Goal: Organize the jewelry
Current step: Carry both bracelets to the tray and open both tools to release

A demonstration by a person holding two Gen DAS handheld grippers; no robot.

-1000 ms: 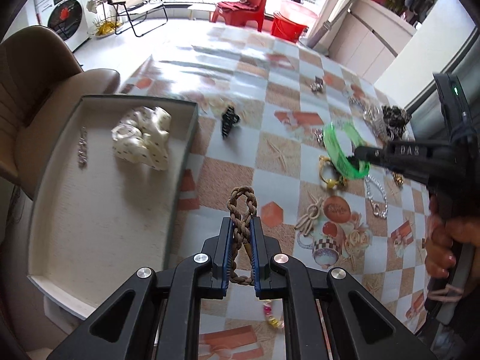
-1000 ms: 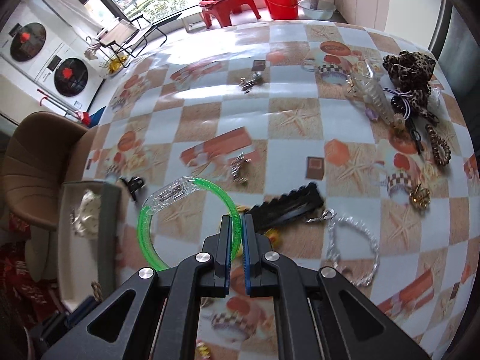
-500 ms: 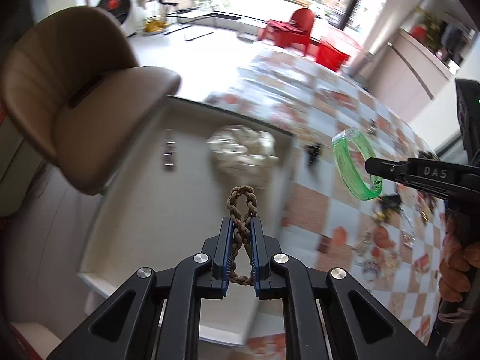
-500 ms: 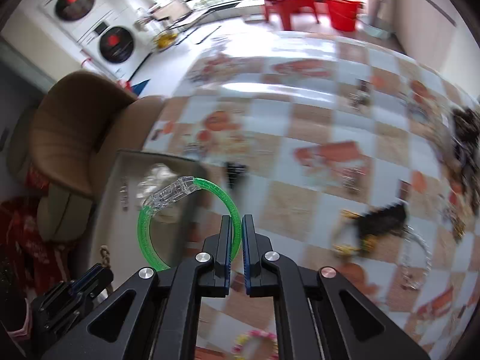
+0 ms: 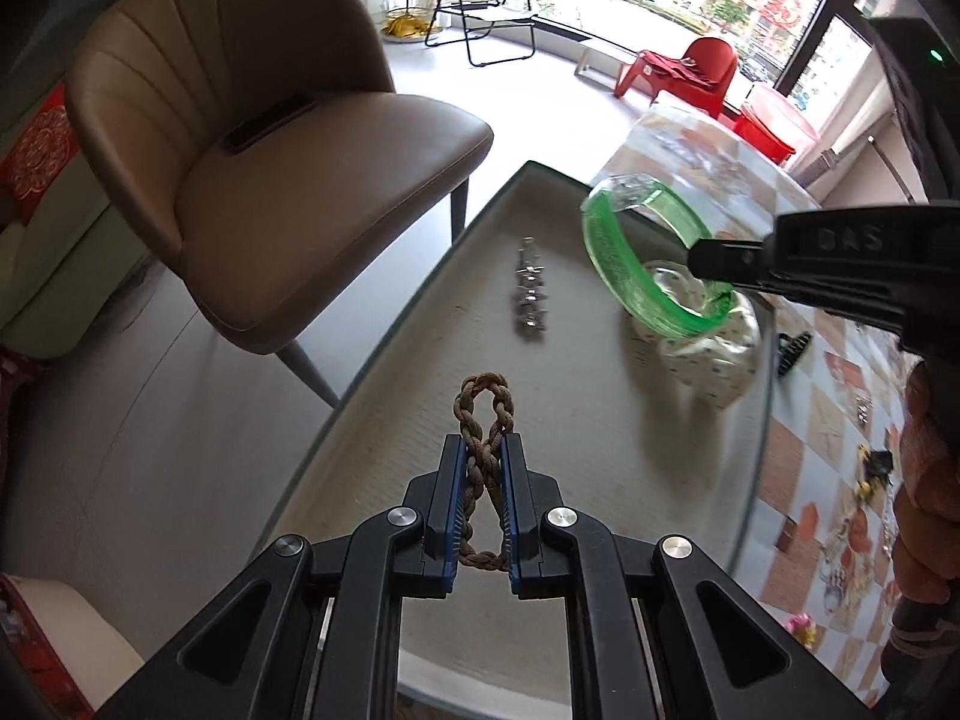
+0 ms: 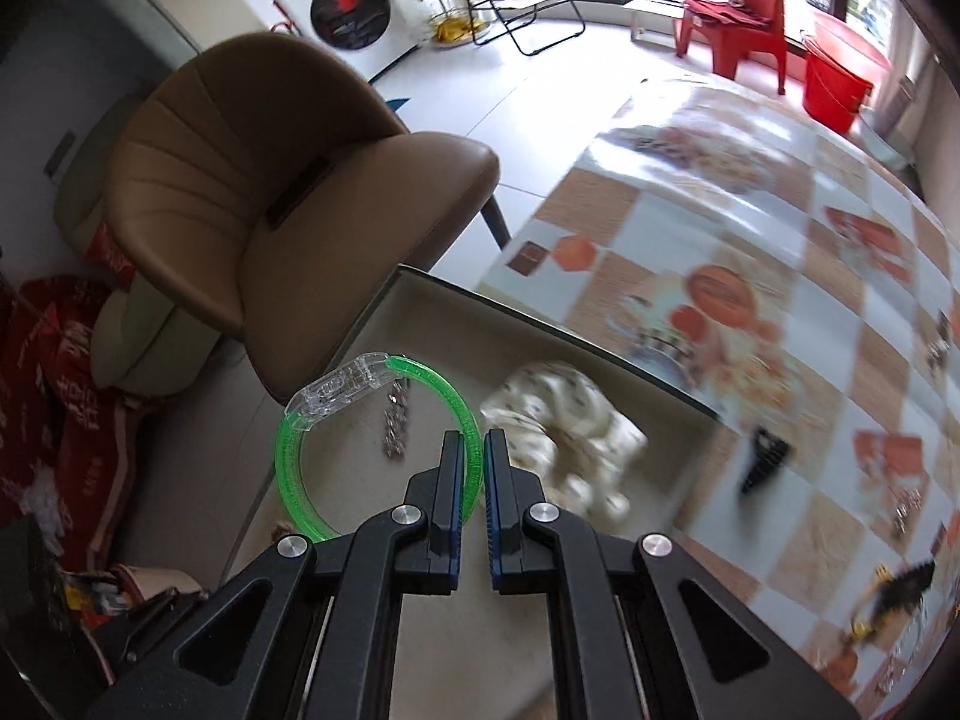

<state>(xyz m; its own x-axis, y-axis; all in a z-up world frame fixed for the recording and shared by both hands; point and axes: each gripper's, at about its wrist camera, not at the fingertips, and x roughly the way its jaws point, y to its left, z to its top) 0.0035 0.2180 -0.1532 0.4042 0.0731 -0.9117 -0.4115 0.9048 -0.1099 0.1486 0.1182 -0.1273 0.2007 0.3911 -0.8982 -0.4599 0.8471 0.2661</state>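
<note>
My left gripper (image 5: 483, 444) is shut on a brown braided cord loop (image 5: 483, 408) and hangs over the grey tray (image 5: 420, 324). My right gripper (image 6: 474, 441) is shut on a green bangle with a clear clasp (image 6: 288, 462). In the left wrist view that right gripper (image 5: 714, 267) comes in from the right, holding the green bangle (image 5: 624, 282) above the tray. In the tray lie a silver chain piece (image 5: 529, 294) and a cream dotted scrunchie (image 5: 714, 354). Seen from the right wrist, the scrunchie (image 6: 570, 420) and the chain piece (image 6: 393, 420) sit just beyond the fingers.
A brown padded chair (image 5: 258, 138) stands close to the tray's left side. The table's checked cloth (image 6: 780, 276) carries a black hair clip (image 6: 763, 459) and several small jewelry pieces at the right. A person's hand (image 5: 927, 480) holds the right gripper's handle.
Both grippers swept left from over the checked cloth to above the tray, keeping the cord loop and the green bangle. The chair now fills the left of both views.
</note>
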